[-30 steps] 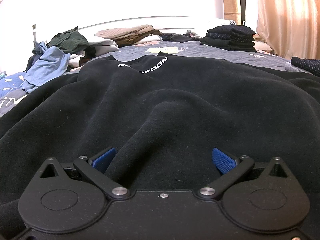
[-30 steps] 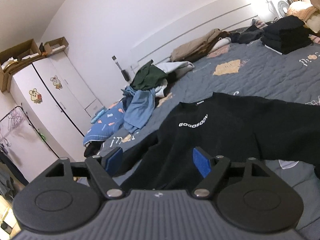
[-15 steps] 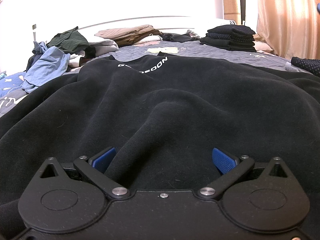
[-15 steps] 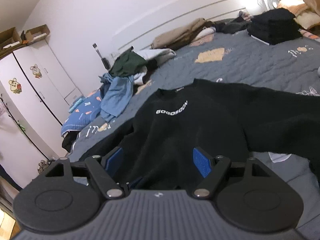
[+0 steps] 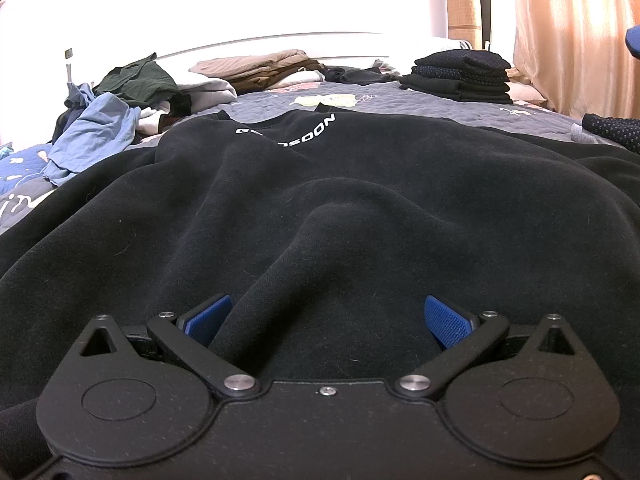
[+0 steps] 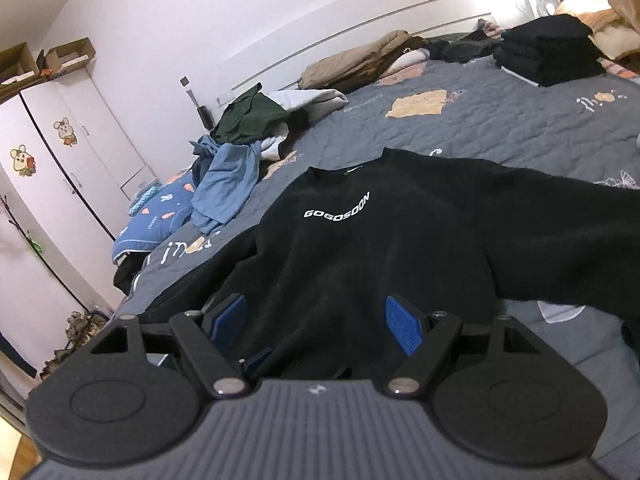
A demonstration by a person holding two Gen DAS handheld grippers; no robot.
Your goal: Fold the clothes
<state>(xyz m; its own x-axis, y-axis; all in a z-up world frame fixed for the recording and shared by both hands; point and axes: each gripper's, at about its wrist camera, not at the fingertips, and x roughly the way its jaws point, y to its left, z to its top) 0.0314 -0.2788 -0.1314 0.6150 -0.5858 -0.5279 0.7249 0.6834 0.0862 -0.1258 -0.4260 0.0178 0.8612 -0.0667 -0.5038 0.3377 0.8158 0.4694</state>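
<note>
Black fleece sweatshirt [image 6: 400, 248] lies lengthwise, collar toward the headboard — left gripper [image 5: 326, 320] and right gripper [image 6: 316, 320] both gape; fabric bunched between, unpinched.

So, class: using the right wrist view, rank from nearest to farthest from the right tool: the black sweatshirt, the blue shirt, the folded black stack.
1. Black sweatshirt, directly ahead of the right tool.
2. Blue shirt, left, mid-bed.
3. Folded black stack, far right, near the headboard.

One black sweatshirt [image 6: 360, 264], two tongs [image 5: 326, 322] [image 6: 316, 320]
</note>
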